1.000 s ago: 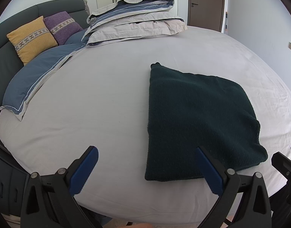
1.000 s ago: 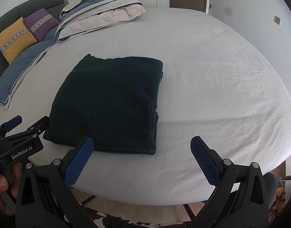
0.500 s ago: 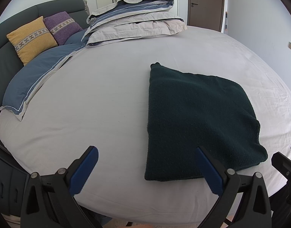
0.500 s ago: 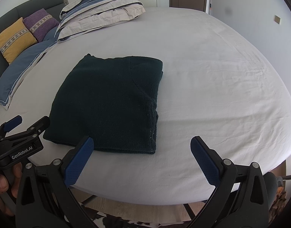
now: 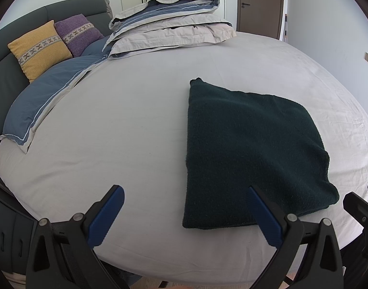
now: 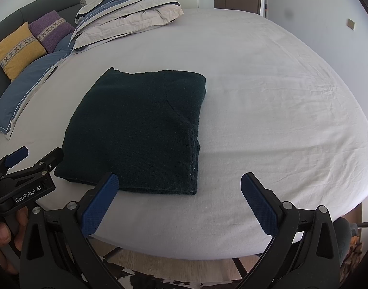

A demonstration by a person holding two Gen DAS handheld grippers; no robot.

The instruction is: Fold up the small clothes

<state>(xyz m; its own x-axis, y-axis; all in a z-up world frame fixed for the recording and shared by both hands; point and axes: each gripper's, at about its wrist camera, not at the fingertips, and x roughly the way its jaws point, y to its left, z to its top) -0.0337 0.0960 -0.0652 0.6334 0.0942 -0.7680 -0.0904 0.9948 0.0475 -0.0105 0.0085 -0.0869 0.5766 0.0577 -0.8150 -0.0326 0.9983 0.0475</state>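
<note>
A dark green garment [image 6: 136,130] lies folded square on the bed [image 6: 268,110] — folding looks finished. The left tool [image 5: 184,214] and right tool [image 6: 179,200] hover released near the bed's edge — neither touching it.

Left wrist camera: rides on my left gripper [image 5: 184,212], low at the near edge of the bed [image 5: 136,125], facing across it toward the cushions [image 5: 39,45] and door [image 5: 259,4]. Sweater [image 5: 251,154] sits close, right of centre.

Right wrist camera: rides on my right gripper [image 6: 179,200], same edge, further right; sweater [image 6: 140,130] left of centre.

Shared: sweater, bed, folded bedding [image 6: 126,19]; the right view catches my left gripper [image 6: 32,159].
</note>
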